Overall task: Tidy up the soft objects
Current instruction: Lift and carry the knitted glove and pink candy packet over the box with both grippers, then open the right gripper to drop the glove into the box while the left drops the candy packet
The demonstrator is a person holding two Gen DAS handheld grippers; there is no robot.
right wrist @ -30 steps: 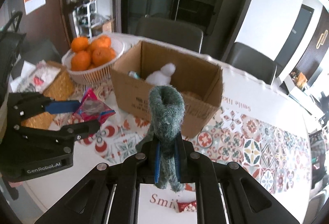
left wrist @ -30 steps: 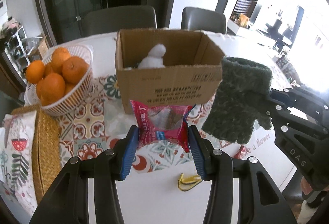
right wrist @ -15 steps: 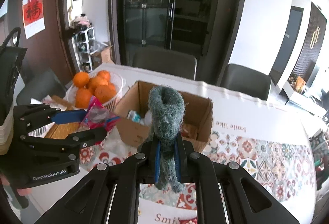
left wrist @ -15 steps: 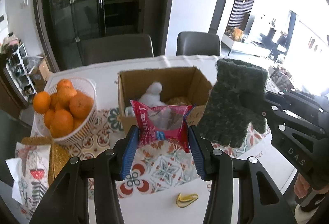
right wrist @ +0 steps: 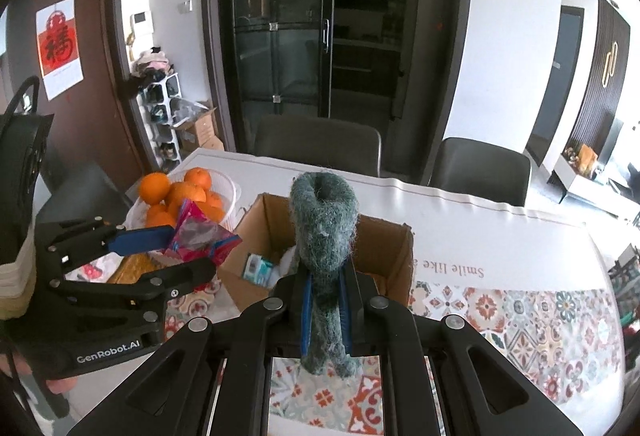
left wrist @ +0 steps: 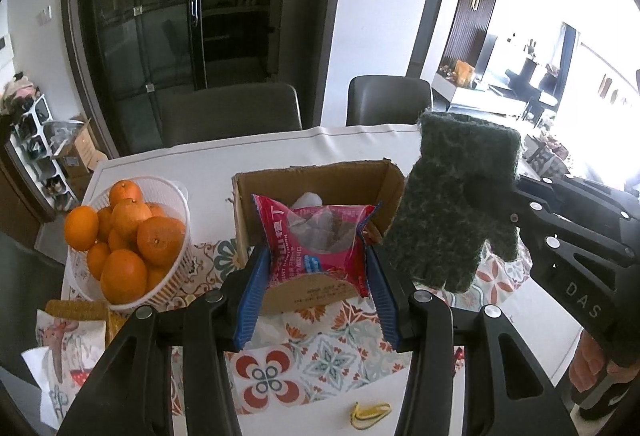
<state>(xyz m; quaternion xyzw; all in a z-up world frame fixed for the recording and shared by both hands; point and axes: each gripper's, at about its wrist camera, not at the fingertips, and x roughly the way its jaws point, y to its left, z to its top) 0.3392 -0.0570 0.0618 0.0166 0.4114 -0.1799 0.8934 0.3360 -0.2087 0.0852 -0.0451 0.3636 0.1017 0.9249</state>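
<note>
My left gripper [left wrist: 316, 288] is shut on a pink snack packet [left wrist: 316, 240] and holds it in the air before the open cardboard box [left wrist: 320, 180]; it also shows in the right wrist view [right wrist: 200, 236]. My right gripper [right wrist: 325, 300] is shut on a dark green knitted glove [right wrist: 324, 232] and holds it up above the box's [right wrist: 384, 256] near side. The glove also hangs at the right of the left wrist view [left wrist: 460, 204]. Inside the box lie a white fluffy thing [left wrist: 308, 199] and a small teal packet [right wrist: 258, 268].
A white basket of oranges [left wrist: 128, 236] stands left of the box on a patterned tablecloth [right wrist: 520, 320]. A woven mat and a printed bag [left wrist: 68, 340] lie at the left. A yellow band [left wrist: 370, 412] lies near the front edge. Two chairs [right wrist: 320, 144] stand behind the table.
Both grippers have risen well above the table with their loads still held. The box and the basket now look lower and farther away in both views.
</note>
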